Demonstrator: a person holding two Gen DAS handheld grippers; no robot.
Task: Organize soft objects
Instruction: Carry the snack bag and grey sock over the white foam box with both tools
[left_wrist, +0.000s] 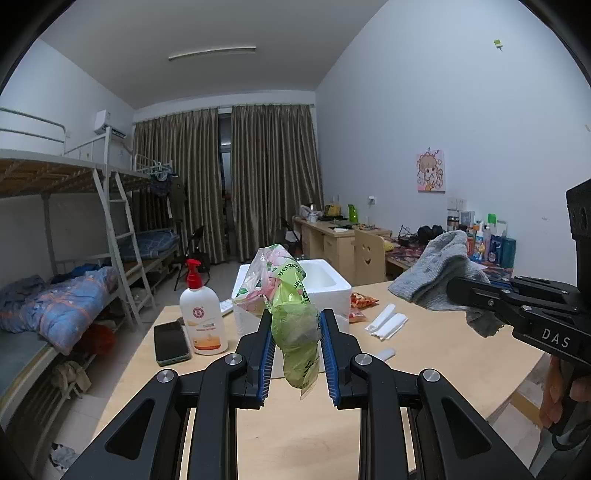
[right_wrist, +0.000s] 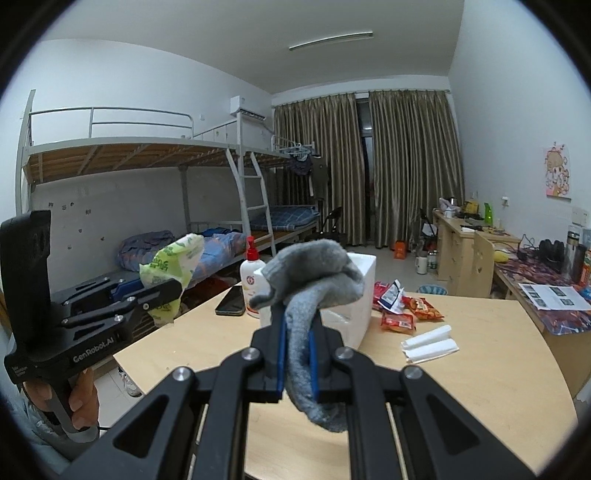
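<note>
My left gripper (left_wrist: 295, 332) is shut on a crumpled green and pink plastic bag (left_wrist: 291, 295), held above the table in front of a white foam box (left_wrist: 332, 284). The same bag (right_wrist: 173, 266) shows at the left of the right wrist view, clamped in the left gripper (right_wrist: 162, 291). My right gripper (right_wrist: 297, 343) is shut on a grey sock (right_wrist: 314, 277), which droops over and below the fingers, with the foam box (right_wrist: 358, 295) just behind it. In the left wrist view the sock (left_wrist: 439, 273) hangs from the right gripper (left_wrist: 469, 299) at the right.
On the wooden table (left_wrist: 443, 354) stand a lotion pump bottle (left_wrist: 201, 317), a dark phone (left_wrist: 170, 341), white folded packets (left_wrist: 388, 321) and red snack packets (right_wrist: 406, 314). Bunk beds (left_wrist: 74, 258) stand to the left, desks (right_wrist: 480, 243) along the right wall. A hand (right_wrist: 81, 395) holds the left gripper's handle.
</note>
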